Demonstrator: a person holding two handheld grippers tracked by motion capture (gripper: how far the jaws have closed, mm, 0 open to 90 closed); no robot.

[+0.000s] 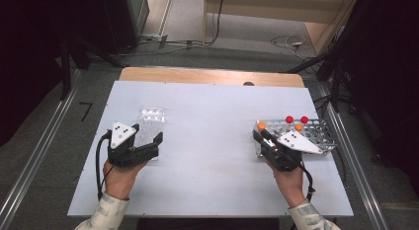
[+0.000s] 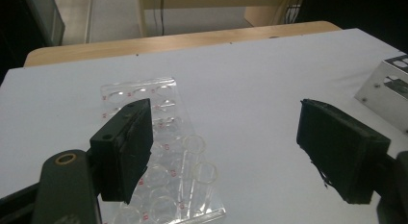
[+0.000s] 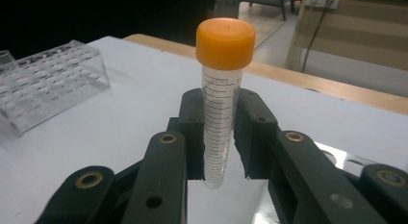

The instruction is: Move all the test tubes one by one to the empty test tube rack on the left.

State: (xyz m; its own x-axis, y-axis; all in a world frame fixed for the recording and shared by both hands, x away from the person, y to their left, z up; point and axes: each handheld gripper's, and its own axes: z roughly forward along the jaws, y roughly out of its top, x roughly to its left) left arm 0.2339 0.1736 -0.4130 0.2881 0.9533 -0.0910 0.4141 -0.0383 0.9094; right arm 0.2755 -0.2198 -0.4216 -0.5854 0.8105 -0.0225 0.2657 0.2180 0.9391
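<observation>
Right gripper [image 3: 219, 137]: I'm clamped on the orange-capped tube [image 3: 222, 99].
Left gripper [image 2: 231, 152]: wide, empty, at clear rack [image 2: 159, 152].
Risk: tube tilts, misses its well.

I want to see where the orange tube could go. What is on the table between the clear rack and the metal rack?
Nothing: in the high view the white table is bare between the clear rack and the metal rack.

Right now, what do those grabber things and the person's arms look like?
Each gripper, left and right, is black with two chunky jaws, brass-ringed pivots, a grey three-cornered plate with dark dots on top, and a black cable trailing back. The person wears light patterned sleeves.
</observation>
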